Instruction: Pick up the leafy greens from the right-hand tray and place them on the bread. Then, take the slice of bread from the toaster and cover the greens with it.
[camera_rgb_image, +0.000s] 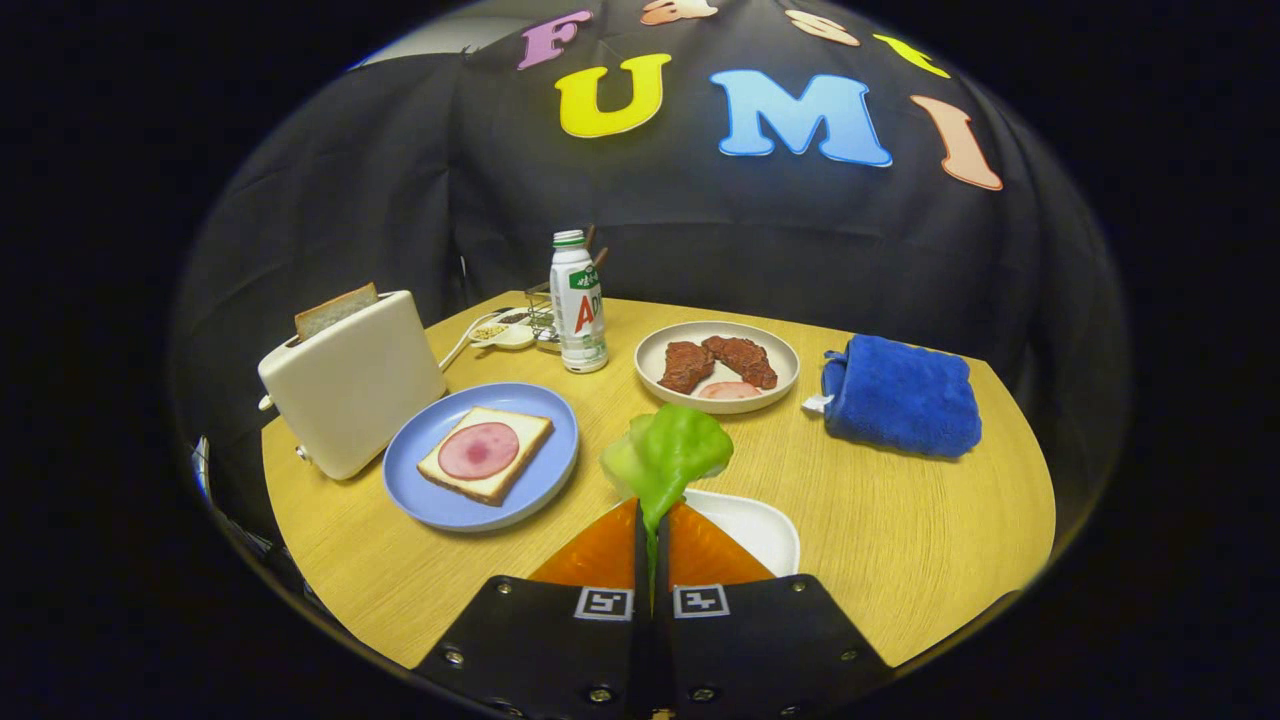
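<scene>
The gripper (652, 530) clamps the leafy greens (668, 455) between its fingers above a white tray (760, 525), the bread (485, 453) ahead-left.

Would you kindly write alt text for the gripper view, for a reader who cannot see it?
The tongs are shut on a leafy green, held above a white tray on a round wooden table. Beyond them to the left, a blue plate holds bread topped with ham, beside a toaster with a slice in it.

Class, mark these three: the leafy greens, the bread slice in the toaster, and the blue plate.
leafy greens (668, 452), gripper view, middle of the leaf pinched between the gripper (652, 525) fingers.
bread slice (335, 310), gripper view, its face above the toaster slot.
blue plate (430, 505), gripper view, bare near rim.
</scene>
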